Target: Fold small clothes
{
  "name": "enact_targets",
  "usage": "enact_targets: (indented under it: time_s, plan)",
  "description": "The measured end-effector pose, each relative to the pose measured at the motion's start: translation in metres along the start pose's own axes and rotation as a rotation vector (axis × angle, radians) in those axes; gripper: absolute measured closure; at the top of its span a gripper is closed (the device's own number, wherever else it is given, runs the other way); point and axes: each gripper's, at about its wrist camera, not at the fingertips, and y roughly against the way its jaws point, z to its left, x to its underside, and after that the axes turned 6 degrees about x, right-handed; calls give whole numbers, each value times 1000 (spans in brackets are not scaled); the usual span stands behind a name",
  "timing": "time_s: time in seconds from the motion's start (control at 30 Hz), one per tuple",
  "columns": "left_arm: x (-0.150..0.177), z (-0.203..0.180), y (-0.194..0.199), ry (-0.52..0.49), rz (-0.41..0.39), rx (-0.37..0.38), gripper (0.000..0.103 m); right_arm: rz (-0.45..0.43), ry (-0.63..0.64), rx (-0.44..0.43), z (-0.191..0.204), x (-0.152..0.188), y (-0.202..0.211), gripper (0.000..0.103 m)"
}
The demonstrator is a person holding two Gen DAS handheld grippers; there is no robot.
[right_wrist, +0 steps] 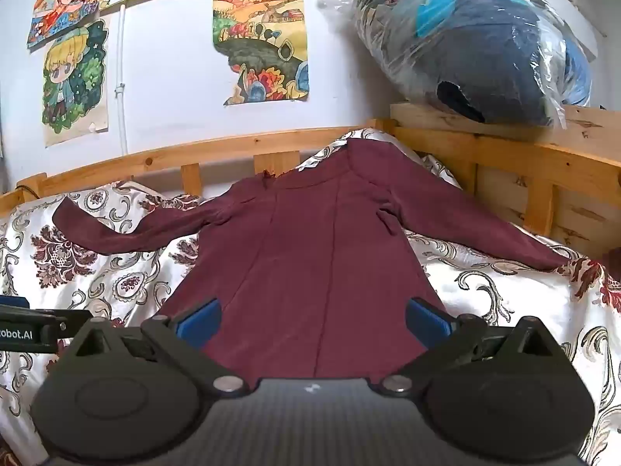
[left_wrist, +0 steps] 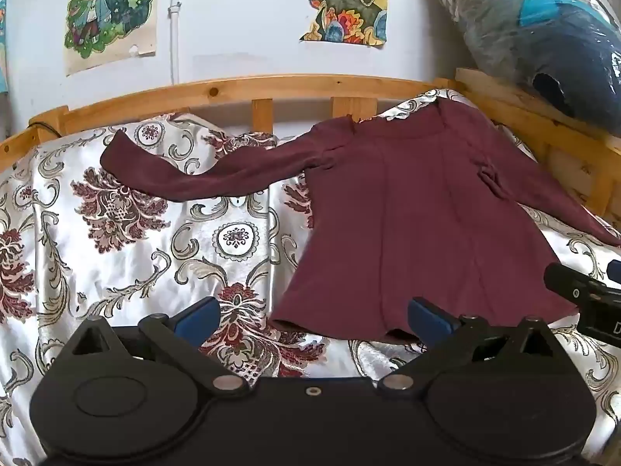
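Maroon top lies spread flat on the patterned bedspread, sleeves out. Left gripper and right gripper both released (nothing held). Folding unstarted; next, grasp a sleeve.

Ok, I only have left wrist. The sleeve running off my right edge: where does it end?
Observer: Right wrist shows that sleeve stretched out fully, with its cuff lying on the bedspread, short of the wooden rail.
Operator: Right tongs state?
Observer: Right tongs are open, holding nothing, poised over the shirt near its lower edge.
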Motion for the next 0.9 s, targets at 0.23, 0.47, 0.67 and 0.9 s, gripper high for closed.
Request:
enact_targets:
  time_s: [0.23, 0.47, 0.67, 0.9]
  plan:
    - [1, 3, 1, 5, -4, 9, 1, -1, 4, 2, 4, -2, 1, 0]
    - [-1, -1, 0, -5, 1, 12, 1, -6, -4, -1, -2, 2, -2, 0]
    - [0, -1, 1, -5, 1, 9, 1, -7, -5, 6, -1, 1, 0, 0]
    - [-1, 0, 1, -6, 1, 10, 1, -8, -7, 7, -2, 1, 1, 0]
